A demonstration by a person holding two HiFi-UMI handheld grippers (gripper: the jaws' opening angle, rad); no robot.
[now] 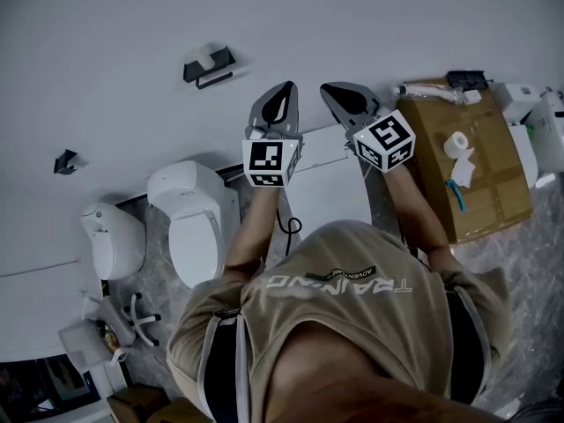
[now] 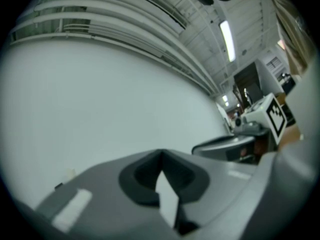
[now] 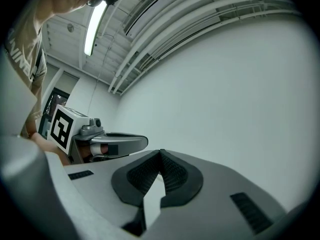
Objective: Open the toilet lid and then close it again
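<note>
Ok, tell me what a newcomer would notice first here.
The left gripper and the right gripper are held up side by side toward the bare white wall, tongs shut on nothing. Low at the head view's left stands the white toilet, its lid apparently down, with neither gripper near it. A cardboard box sits at the right.

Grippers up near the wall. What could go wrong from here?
Left gripper and right gripper both have jaws together and empty; likely need opening to grip a lid. Both gripper views show white wall and ceiling, no toilet, so descent may be poorly guided. The dangling black cable under the left gripper could snag.
</note>
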